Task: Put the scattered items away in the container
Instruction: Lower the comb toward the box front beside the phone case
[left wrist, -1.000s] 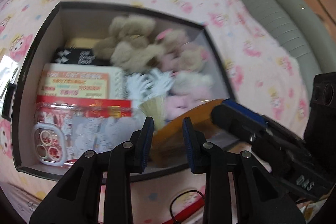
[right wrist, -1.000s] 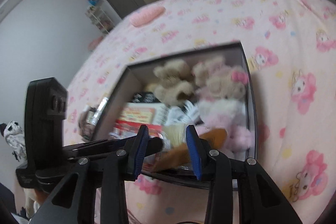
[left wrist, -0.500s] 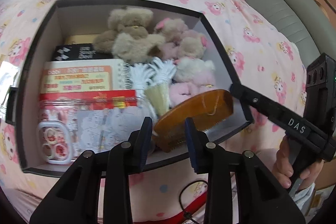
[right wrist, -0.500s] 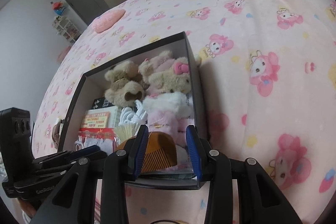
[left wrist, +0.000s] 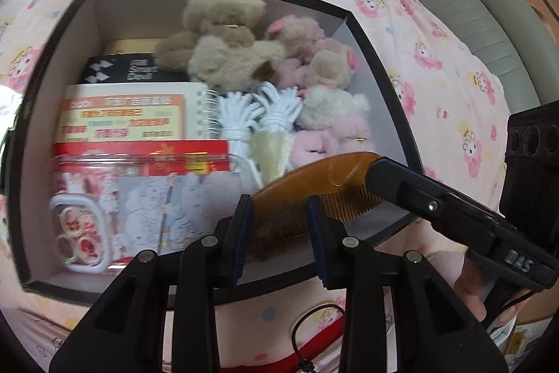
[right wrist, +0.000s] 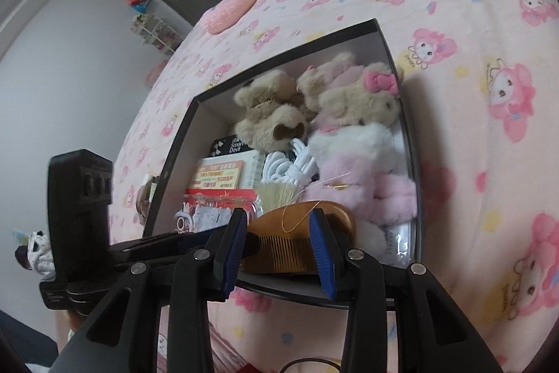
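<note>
Right fingers (right wrist: 276,247) closing around comb (right wrist: 297,233), left fingers (left wrist: 279,236) parted

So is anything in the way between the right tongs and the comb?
No, nothing I can see. The comb lies at the near edge of the box, and the right tongs are closing with its end between them.

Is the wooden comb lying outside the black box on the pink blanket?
No, the wooden comb lies inside the black box at its near edge, in front of the plush toys.
</note>
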### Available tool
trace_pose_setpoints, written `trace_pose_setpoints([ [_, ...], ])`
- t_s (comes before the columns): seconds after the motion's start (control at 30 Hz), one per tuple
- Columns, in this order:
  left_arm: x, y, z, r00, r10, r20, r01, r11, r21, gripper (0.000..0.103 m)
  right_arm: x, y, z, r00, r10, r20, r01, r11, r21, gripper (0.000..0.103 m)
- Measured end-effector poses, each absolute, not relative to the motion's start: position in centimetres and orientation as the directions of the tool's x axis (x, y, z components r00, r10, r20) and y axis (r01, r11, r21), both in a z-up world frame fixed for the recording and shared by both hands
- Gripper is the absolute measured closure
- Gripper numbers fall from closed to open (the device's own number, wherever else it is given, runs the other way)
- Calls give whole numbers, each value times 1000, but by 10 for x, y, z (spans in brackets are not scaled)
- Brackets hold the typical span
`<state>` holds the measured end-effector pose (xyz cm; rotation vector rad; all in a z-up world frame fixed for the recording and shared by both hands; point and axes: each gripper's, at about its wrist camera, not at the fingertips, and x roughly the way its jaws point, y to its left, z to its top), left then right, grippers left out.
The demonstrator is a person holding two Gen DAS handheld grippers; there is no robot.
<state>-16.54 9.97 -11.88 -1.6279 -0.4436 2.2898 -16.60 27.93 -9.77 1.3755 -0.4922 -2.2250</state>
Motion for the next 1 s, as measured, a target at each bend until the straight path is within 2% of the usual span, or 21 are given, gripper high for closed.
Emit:
trace_pose_setpoints([
  [0.13, -161, 90, -115, -328, 431, -841, -63, -898, -436, 72, -159, 275, -86, -509, -345, -788, 162, -938, 306, 70],
  [0.2, -162, 92, -115, -326, 420, -847, -68, -904, -423, 72, -159, 267, -87, -505, -301, -809, 178, -953, 244, 66],
  [0.27, -165, 96, -118, -317, 414, -853, -70, -908, -414, 72, -161, 262, -95, -437, -357, -825, 214, -933, 291, 61],
  [0.43, -171, 101, -126, -276, 405, -872, -76, -913, -400, 72, -159, 262, -98, -406, -407, -818, 235, -912, 336, 59],
  [0.63, -174, 90, -131, -263, 465, -845, -41, -881, -472, 71, -165, 277, -96, -397, -525, -752, 213, -850, 481, 60],
  [0.77, -174, 76, -127, -278, 503, -819, -9, -854, -521, 71, -164, 270, -96, -357, -602, -714, 244, -798, 551, 66],
  [0.93, -164, 70, -121, -318, 473, -822, -10, -868, -496, 70, -160, 256, -94, -357, -574, -737, 282, -819, 500, 66],
  [1.0, -163, 73, -121, -316, 457, -832, -18, -879, -476, 70, -158, 259, -90, -416, -497, -761, 253, -868, 428, 66],
])
